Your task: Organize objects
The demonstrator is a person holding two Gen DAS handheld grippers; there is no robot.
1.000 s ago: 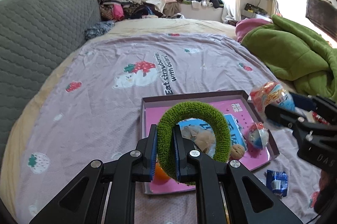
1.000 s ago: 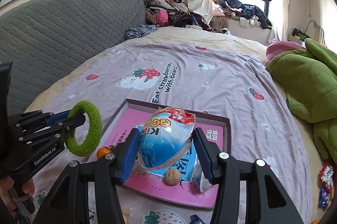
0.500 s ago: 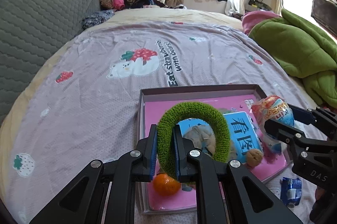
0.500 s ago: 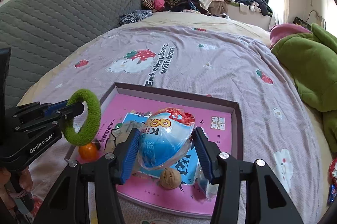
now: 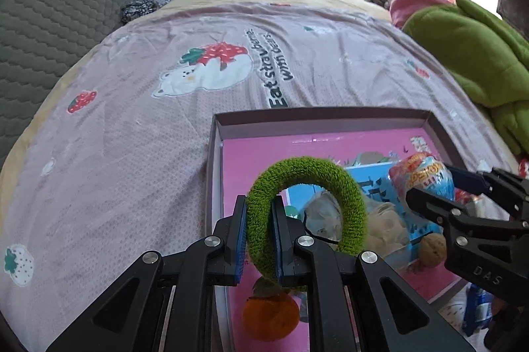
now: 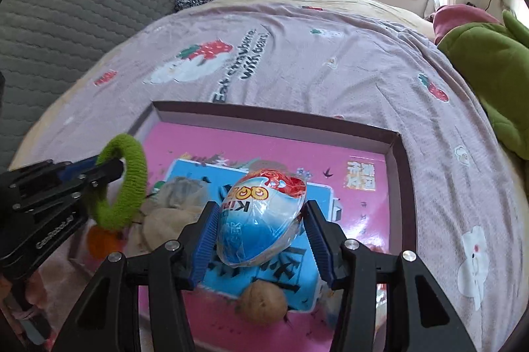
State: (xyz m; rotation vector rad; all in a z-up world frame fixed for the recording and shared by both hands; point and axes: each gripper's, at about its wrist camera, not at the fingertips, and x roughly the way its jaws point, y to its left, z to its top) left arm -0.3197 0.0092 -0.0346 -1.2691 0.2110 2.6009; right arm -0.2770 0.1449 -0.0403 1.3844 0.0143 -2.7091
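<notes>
Cardboard forms the largest item, a shallow pink-lined box point(image 6: 395, 153) lying on the bedspread point(image 5: 132, 153) directly below and ahead of both tools; its low walls look stiff enough to receive objects but likely flex if pressed. Next in size is the egg-shaped snack in clear wrap point(image 6: 263, 216), held between the pads of the right gripper point(image 6: 264, 236), whose jaws stand about half open and bear on the egg's two long sides. The shell appears rigid and light, while the film over it is glossy and probably slippery, so a grip across the widest part, as at present, is the secure one; excess squeeze may crack it. The green fuzzy ring point(image 5: 307, 213) is smaller, and the left gripper point(image 5: 259, 239) has its jaws almost fully closed on the ring's left-hand limb, the loop standing upright ahead of the fingers. It looks soft, light and compressible, with a high-friction pile, so a pinch on any one section of the band should hold. Below the left tool, inside the box, lies an orange fruit point(image 5: 269, 315). Smallest is a walnut point(image 6: 263, 302), resting on a blue printed sheet point(image 6: 317, 203) just beneath the right tool; both grippers hang over the box interior.
</notes>
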